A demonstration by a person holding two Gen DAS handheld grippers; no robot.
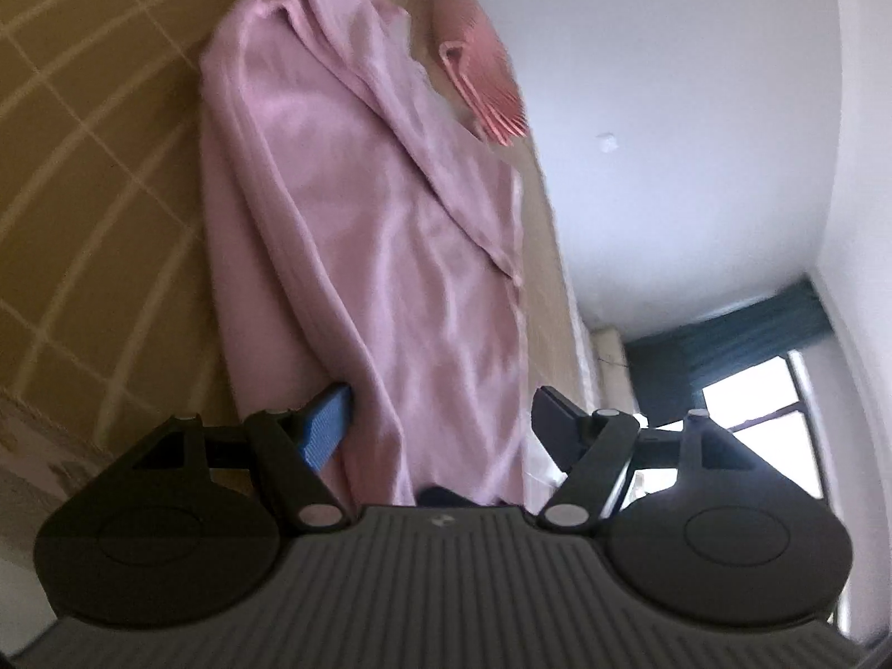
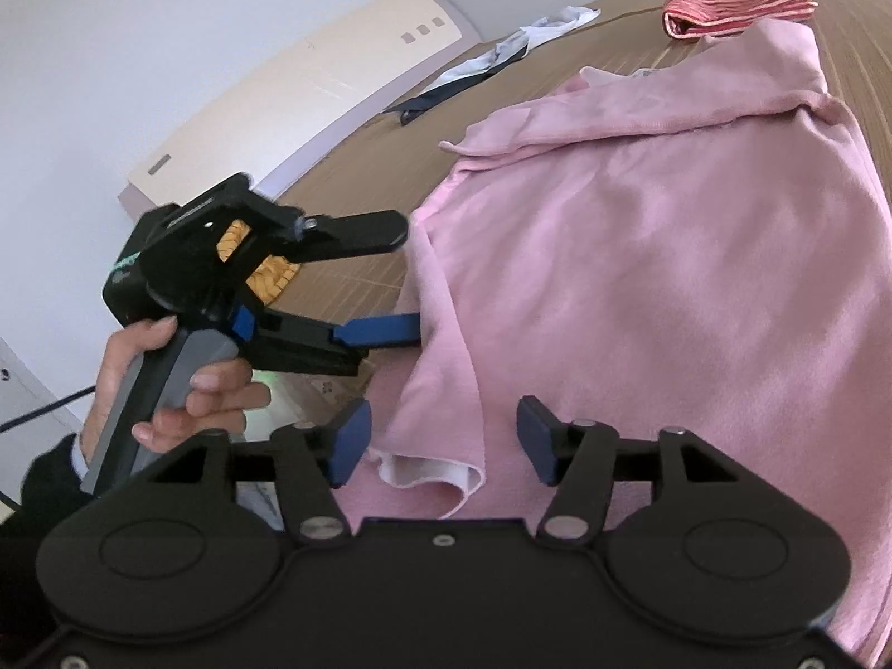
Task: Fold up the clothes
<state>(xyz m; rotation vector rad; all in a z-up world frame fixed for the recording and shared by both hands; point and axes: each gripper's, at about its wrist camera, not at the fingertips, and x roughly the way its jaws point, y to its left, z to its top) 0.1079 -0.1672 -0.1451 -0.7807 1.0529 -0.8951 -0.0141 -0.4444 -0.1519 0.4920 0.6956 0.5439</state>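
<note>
while the pink garment [image 2: 641, 256] lies flat, left gripper [image 2: 410, 281] and right gripper [image 2: 443, 440] gape spread.

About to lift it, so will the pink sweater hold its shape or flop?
Likely floppy: the pink sweater lies in soft wrinkles and its hem curls over. Probably light, thin knit. It may sag between claws.
</note>
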